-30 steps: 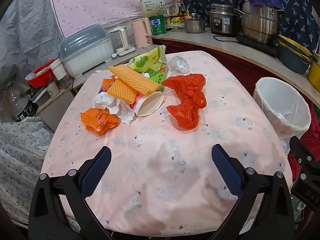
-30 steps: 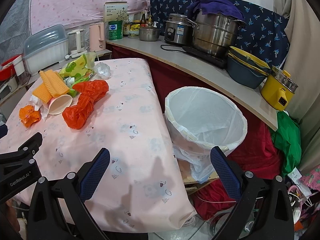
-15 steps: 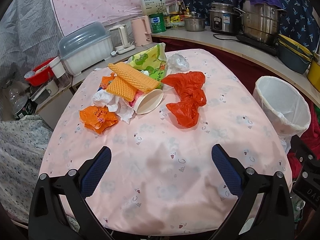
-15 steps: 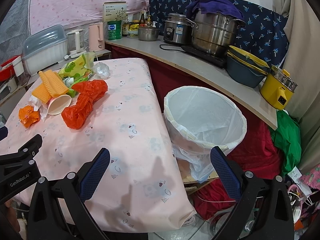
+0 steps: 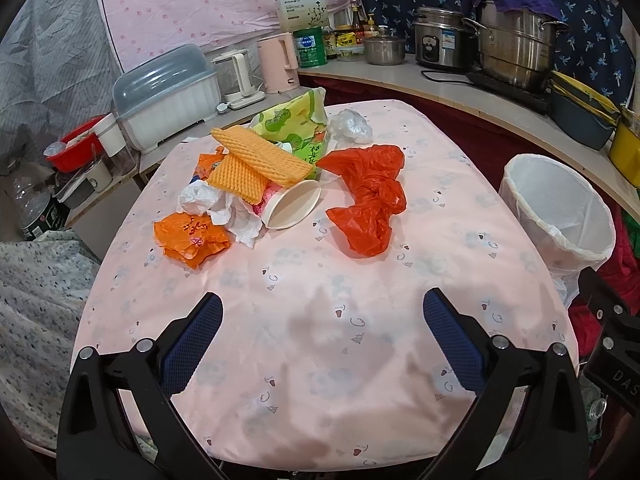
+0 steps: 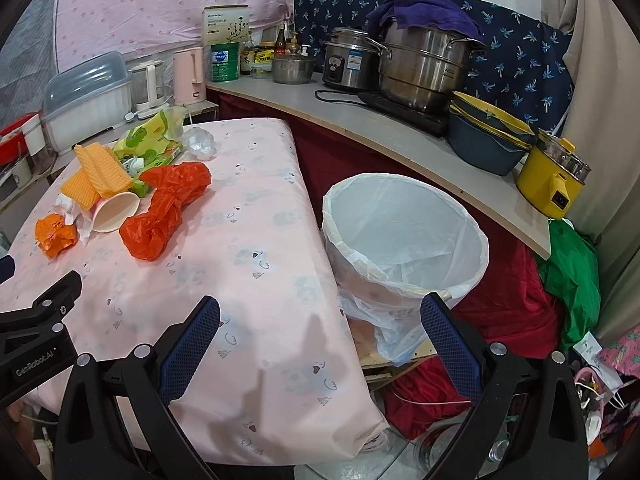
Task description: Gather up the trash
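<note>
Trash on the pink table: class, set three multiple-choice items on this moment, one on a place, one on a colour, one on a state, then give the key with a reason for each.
1. Where is the lined bin?
A. on the table
B. beside the table's edge, below the counter
C. on the counter

2. What colour is the crumpled plastic bag nearest the paper cup?
A. red
B. blue
C. black

3. How are the left gripper and right gripper?
A. both shut on trash
B. one holds the cup
C. both open, holding nothing

Key: 1 B, the bin stands off the table, lower than the counter behind it. 2 A, the bag beside the cup's mouth is red. 3 C, each wrist view shows the fingers spread wide with only tablecloth or bin between them.
</note>
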A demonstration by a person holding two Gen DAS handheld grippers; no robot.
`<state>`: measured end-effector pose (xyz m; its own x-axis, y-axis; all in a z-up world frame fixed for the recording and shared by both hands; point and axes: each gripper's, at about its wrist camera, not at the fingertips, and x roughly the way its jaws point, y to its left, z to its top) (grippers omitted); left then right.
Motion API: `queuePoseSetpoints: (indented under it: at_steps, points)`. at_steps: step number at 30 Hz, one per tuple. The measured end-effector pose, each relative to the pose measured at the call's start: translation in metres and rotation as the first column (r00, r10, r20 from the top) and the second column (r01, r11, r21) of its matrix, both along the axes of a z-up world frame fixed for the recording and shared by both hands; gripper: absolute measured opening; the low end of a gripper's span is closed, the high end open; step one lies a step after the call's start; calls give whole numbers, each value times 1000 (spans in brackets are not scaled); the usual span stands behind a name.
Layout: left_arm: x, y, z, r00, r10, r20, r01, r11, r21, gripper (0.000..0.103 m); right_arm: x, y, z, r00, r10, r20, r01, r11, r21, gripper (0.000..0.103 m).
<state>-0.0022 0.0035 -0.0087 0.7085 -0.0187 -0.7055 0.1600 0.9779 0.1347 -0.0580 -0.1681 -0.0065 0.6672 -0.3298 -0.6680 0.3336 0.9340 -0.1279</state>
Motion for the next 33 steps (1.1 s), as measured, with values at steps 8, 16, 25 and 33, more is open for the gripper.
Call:
queuePoseSetpoints:
  at_steps: [8,16,25,33]
  points:
    - [0,0,1,1000,-6,-6,6,1000,-10,96,0,0,2,1000,-5,2,5,1000,-3,96]
    - [0,2,3,1000,-9,4,9,1000,-15,96,1,-1,5,1000,-17,6,17,1000,-9,96]
    - [2,14,13,999,-7,44,9,999,-43,96,4,3,14,999,-39,23,39,999,-20,96]
    - [13,37,13,1000,19,17,-18,997,-72,96,16,15,18,999,-35,41,36,999,-27,96]
